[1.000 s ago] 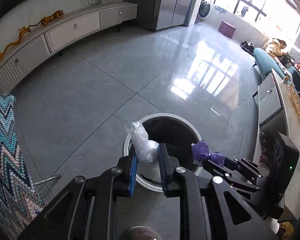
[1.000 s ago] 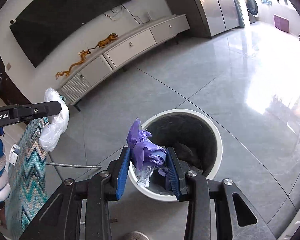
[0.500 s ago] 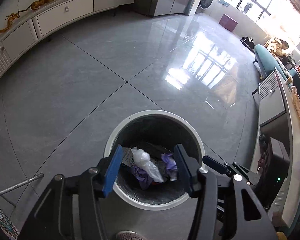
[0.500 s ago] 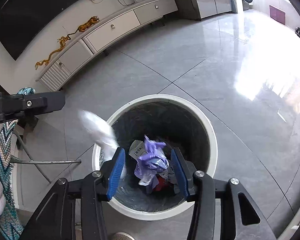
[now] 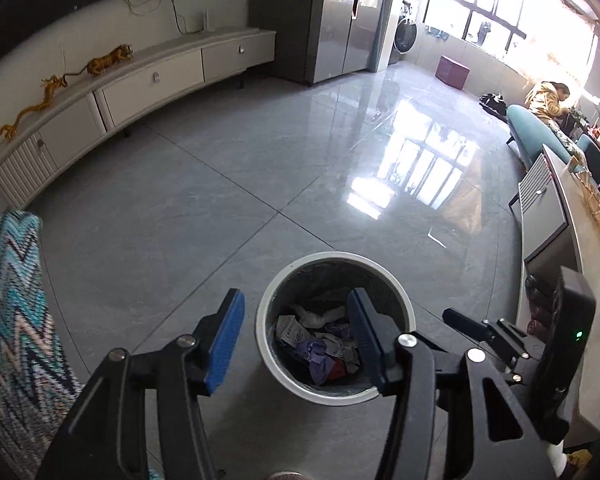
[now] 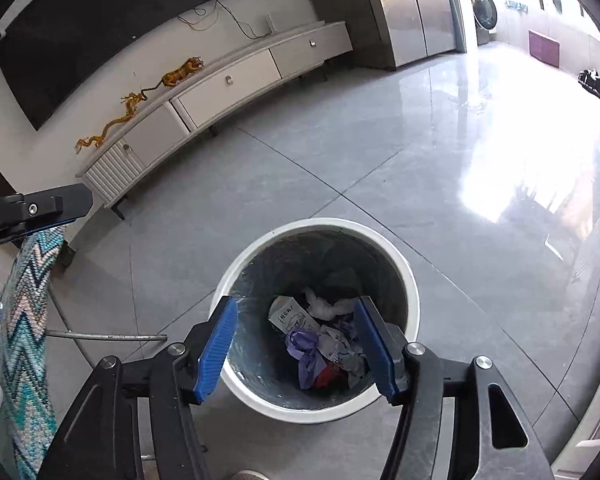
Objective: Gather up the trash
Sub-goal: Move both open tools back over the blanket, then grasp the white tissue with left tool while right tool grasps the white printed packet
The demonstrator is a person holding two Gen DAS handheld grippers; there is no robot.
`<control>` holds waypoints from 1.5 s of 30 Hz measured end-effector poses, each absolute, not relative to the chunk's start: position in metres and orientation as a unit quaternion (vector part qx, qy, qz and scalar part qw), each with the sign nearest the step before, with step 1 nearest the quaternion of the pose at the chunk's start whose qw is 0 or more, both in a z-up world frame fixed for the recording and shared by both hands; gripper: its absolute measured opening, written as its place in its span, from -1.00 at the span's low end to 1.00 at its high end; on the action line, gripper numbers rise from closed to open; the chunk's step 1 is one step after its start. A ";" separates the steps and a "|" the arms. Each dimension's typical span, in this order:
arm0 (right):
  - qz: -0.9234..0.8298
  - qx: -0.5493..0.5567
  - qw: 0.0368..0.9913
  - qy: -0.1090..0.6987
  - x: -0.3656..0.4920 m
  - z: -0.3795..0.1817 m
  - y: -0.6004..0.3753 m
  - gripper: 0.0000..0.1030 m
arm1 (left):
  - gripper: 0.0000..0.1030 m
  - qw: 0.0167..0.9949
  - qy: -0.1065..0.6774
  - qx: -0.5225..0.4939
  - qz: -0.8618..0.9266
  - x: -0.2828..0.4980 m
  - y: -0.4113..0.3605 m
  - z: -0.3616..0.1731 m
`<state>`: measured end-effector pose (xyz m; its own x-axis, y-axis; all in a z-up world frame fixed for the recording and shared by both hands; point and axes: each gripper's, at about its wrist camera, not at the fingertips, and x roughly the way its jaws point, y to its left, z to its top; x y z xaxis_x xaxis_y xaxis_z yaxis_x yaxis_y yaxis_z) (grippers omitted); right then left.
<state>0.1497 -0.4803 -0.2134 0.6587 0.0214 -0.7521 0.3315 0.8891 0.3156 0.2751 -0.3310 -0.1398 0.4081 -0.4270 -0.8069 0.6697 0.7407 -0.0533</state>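
Change since earlier frames: the clear plastic wad and the purple glove, then pinched in the tongs over the trash bin (image 6: 412, 312), now lie inside it; both tongs hang empty.
Left gripper (image 5: 296, 340): jaws have just been opening and now stand wide, nothing between the blue pads; seen through the gap is only the bin's near-left rim and floor.
Right gripper (image 6: 296, 344): jaws have just been opening, wide apart, empty; it looks straight down the bin's mouth.
Trash: purple glove (image 6: 306, 350) lies at the bin's centre, the white crumpled plastic (image 6: 326, 306) toward the bin's far wall, a small printed carton (image 6: 290, 316) just left of it, something red beneath.
Bin: white rim, dark liner, upright on the grey tile floor (image 5: 228, 184).
Why so held: both tongs point steeply down at the bin, likely so that released pieces fall inside and not on the floor.
Nearby: zigzag-patterned cloth (image 5: 8, 304) left of the bin; long low cabinet (image 5: 152, 80) well beyond it.
Judgement: this drop looks complete; next would be seeking more litter.
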 end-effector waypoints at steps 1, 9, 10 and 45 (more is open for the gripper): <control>-0.084 0.216 0.890 0.393 0.146 -0.204 -0.476 0.23 | 0.01 0.832 0.422 0.142 -0.332 0.269 -0.321 -0.131; -0.078 0.164 0.931 0.317 0.110 -0.114 -0.420 0.51 | 0.43 0.880 0.333 0.152 -0.304 0.216 -0.236 -0.061; -0.078 0.158 0.935 0.308 0.105 -0.104 -0.412 0.54 | 0.43 0.884 0.326 0.146 -0.302 0.210 -0.225 -0.054; 0.020 0.023 0.984 0.175 0.032 0.034 -0.187 1.00 | 0.71 0.990 0.141 0.011 -0.012 0.044 0.118 0.042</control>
<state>0.0315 -0.1873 0.0337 0.9381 0.0480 -0.3431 -0.0322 0.9981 0.0516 0.0444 0.1182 0.0422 0.9601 -0.0203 -0.2788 0.0263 0.9995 0.0178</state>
